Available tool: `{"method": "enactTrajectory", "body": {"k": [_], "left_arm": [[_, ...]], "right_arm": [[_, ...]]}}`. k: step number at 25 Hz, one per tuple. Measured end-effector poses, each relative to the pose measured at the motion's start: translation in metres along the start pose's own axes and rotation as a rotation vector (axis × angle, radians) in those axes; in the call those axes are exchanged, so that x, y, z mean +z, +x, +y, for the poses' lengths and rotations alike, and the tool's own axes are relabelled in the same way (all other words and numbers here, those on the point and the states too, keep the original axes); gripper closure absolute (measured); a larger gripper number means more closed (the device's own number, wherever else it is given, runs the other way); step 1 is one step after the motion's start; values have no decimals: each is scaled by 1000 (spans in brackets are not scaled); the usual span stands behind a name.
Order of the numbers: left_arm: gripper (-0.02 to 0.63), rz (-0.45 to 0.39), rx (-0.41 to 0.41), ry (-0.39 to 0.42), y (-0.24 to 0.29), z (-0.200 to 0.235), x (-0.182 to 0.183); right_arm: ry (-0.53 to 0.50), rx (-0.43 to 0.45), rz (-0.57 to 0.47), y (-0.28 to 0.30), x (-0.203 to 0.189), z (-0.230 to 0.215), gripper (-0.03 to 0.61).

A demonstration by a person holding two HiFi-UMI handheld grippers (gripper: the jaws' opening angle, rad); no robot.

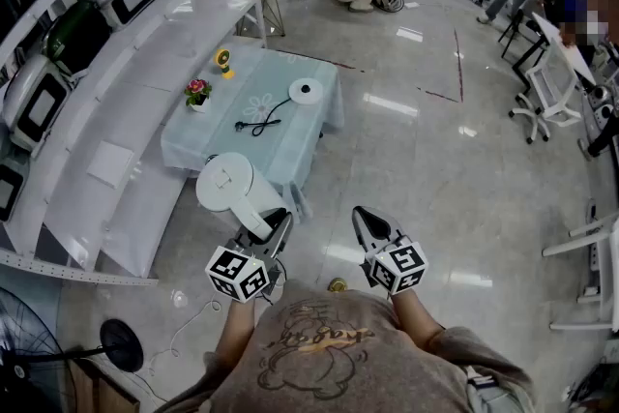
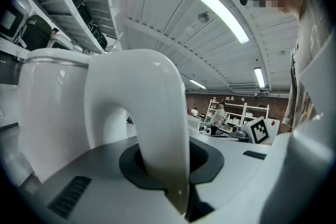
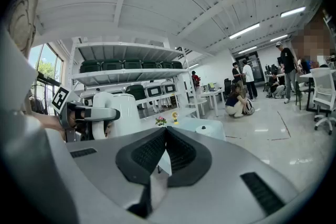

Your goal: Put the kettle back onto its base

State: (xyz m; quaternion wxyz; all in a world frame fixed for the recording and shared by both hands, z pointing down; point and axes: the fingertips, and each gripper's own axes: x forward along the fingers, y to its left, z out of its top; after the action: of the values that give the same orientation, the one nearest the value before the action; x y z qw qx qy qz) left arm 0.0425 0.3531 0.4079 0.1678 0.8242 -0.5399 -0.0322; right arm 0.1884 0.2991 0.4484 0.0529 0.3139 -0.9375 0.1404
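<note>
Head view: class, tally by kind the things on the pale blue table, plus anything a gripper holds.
Kettle, held in the left gripper: 1
Base with cord: 1
Potted flower: 1
Yellow object: 1
Total: 4

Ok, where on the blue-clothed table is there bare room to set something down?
Bare cloth lies between the flower pot and the near edge of the table, and between the yellow object and the kettle base. The middle is crowded: the cord from the base curls across it.
</note>
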Motion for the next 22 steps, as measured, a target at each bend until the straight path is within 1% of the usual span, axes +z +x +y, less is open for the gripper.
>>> {"method": "enactTrajectory", "body": {"k": [5, 11, 18, 22], "left_arm": [[545, 1, -9, 0, -3, 6, 1], [545, 10, -41, 10, -7, 12, 5], [545, 25, -94, 48, -14, 25, 7], [545, 39, -123, 75, -11, 31, 6]], "right_arm": [[-1, -7, 4, 6, -1, 4, 578], [33, -16, -16, 12, 0, 13, 578], [5, -51, -20, 24, -3, 25, 577], [3, -90, -30, 27, -2, 21, 577]]}}
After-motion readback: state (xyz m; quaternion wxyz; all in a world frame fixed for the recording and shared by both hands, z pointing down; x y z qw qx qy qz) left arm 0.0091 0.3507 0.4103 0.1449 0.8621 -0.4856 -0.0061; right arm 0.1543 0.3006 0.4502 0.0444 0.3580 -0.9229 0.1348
